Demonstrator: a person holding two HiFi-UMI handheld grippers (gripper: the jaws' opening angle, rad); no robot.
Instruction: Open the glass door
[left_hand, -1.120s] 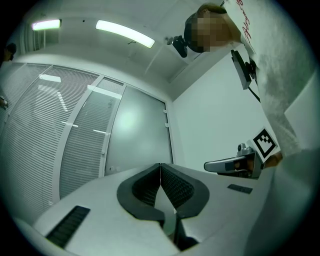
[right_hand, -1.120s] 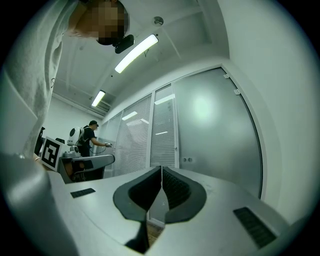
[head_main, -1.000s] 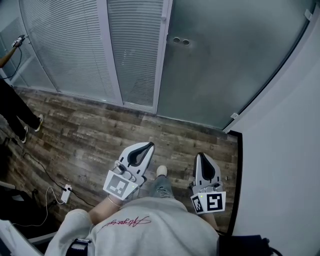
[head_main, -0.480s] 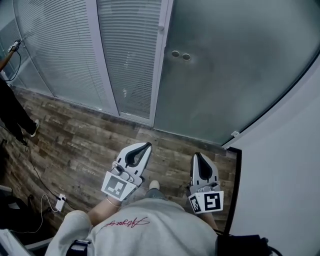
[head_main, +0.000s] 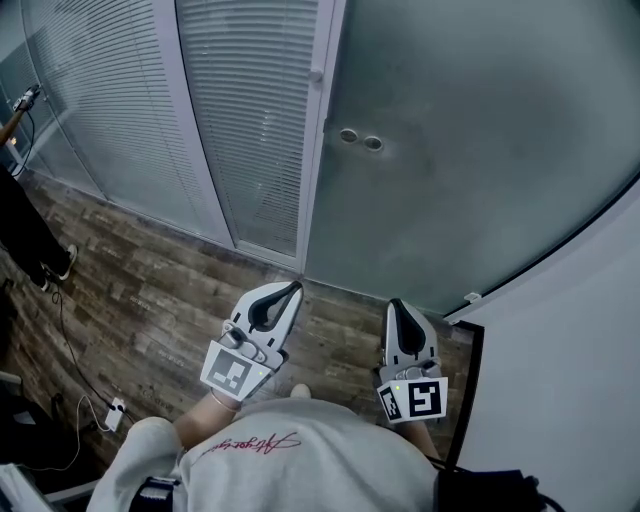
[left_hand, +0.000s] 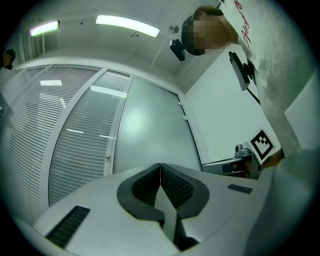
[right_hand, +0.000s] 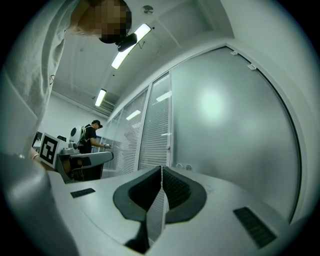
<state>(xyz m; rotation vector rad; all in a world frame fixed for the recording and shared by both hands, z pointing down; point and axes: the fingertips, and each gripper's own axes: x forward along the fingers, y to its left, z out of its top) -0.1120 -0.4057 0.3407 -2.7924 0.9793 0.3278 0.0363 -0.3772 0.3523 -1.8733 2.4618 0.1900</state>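
In the head view, the left hand-held gripper (head_main: 291, 289) and the right hand-held gripper (head_main: 396, 304) are shut and hold nothing. The glass door (head_main: 470, 150) is in front of them, not touching. Its two round knobs (head_main: 360, 140) sit ahead, between the two.

In the left gripper view, the jaws are pressed together and empty. The door is straight ahead, with the blinds (left_hand: 80, 150) to the left.

In the right gripper view, the jaws are closed and empty. The door is ahead and to the right.
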